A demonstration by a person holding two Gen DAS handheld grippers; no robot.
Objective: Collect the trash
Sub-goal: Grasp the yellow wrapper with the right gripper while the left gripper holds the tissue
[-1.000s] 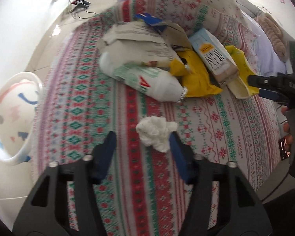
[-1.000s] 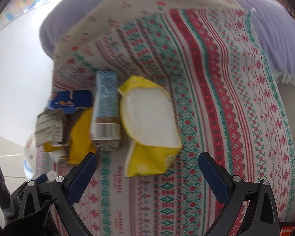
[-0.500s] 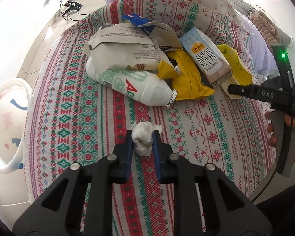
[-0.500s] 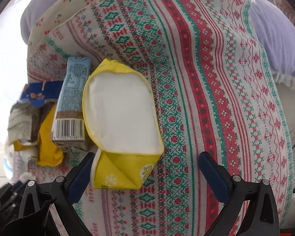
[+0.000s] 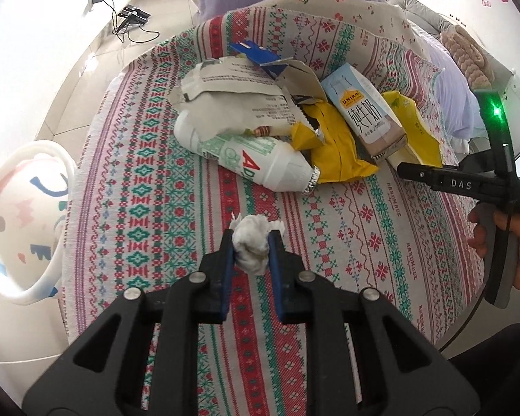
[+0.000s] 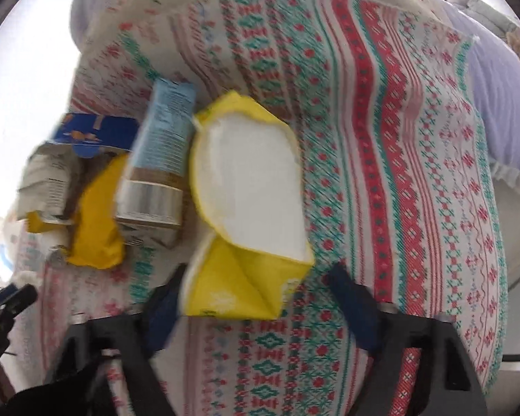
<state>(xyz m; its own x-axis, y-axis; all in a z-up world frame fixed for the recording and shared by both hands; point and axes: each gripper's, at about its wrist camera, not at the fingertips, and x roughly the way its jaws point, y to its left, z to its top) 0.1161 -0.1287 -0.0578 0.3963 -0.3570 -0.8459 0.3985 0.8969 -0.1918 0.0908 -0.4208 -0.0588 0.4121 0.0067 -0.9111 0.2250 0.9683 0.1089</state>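
My left gripper (image 5: 251,248) is shut on a crumpled white tissue (image 5: 250,247), held just above the patterned tablecloth (image 5: 149,187). Behind it lies a trash pile: a white plastic bottle (image 5: 249,163), a torn paper bag (image 5: 232,107), a yellow wrapper (image 5: 332,149) and a milk carton (image 5: 364,118). My right gripper (image 6: 256,298) is open, its blue fingers on either side of the near end of a yellow pouch (image 6: 242,284) with a white inside. The milk carton (image 6: 159,166) lies left of the pouch.
A white bin (image 5: 20,222) with coloured marks stands on the floor left of the table. The right gripper's body and the holding hand (image 5: 495,228) show at the right edge. A purple bed (image 6: 502,79) lies beyond the table.
The left gripper has closed on the tissue and lifted it slightly. The right gripper has moved forward and its fingers have narrowed around the yellow pouch's near end.
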